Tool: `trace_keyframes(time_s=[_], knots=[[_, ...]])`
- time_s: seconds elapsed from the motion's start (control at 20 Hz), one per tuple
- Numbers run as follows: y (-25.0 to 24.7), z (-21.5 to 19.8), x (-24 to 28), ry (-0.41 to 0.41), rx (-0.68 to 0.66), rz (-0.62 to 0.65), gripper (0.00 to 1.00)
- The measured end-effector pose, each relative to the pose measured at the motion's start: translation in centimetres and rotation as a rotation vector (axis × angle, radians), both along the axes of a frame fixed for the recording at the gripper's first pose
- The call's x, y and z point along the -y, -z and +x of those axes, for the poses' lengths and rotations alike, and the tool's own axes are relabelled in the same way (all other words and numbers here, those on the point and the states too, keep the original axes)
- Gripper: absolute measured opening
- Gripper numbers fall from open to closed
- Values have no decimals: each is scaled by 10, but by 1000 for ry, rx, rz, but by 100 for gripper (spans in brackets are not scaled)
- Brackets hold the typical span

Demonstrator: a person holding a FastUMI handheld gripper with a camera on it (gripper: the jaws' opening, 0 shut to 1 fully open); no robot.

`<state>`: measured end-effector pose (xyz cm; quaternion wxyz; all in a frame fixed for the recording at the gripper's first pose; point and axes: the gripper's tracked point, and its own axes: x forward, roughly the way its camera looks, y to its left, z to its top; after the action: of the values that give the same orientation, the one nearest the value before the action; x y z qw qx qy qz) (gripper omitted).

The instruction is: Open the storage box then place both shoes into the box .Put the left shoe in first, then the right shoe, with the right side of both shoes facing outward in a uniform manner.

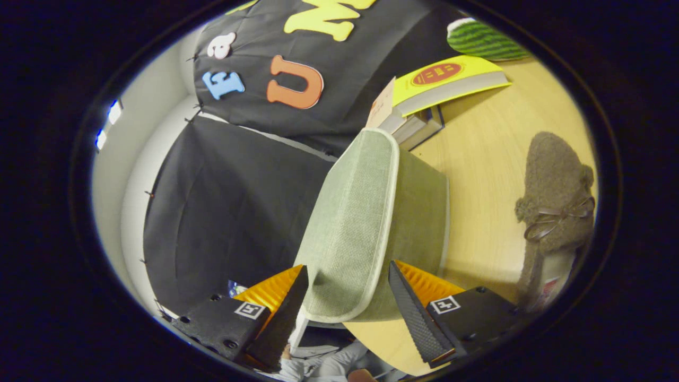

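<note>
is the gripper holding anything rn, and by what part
Seemingly the green fabric lid of the storage box, at its near piped edge, between the gripper fingers; whether both actually press on it cannot be told.

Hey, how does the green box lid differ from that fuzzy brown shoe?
The lid is pale green woven fabric with light trim; the shoe is fuzzy brown with a bow. The lid sits between the gripper fingers, seemingly lifted; the shoe lies on the wooden table, off to the side. Both look soft-surfaced.

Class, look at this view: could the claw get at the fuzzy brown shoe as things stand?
Probably not directly: the claw is spread around the green box lid, and the shoe lies off to the side on the table.
</note>
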<state>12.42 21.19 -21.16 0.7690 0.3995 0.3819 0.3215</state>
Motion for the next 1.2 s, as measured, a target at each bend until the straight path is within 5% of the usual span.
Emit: trace_keyframes(time_s=[0.2,0.4,0.45,0.6,1.2], knots=[[-2,1,-1,14,-77,91,90],[-9,2,15,80,-62,68,51],[-18,1,17,99,-60,77,30],[-43,-1,16,118,-21,64,8],[-159,-15,-75,18,189,-143,6]])
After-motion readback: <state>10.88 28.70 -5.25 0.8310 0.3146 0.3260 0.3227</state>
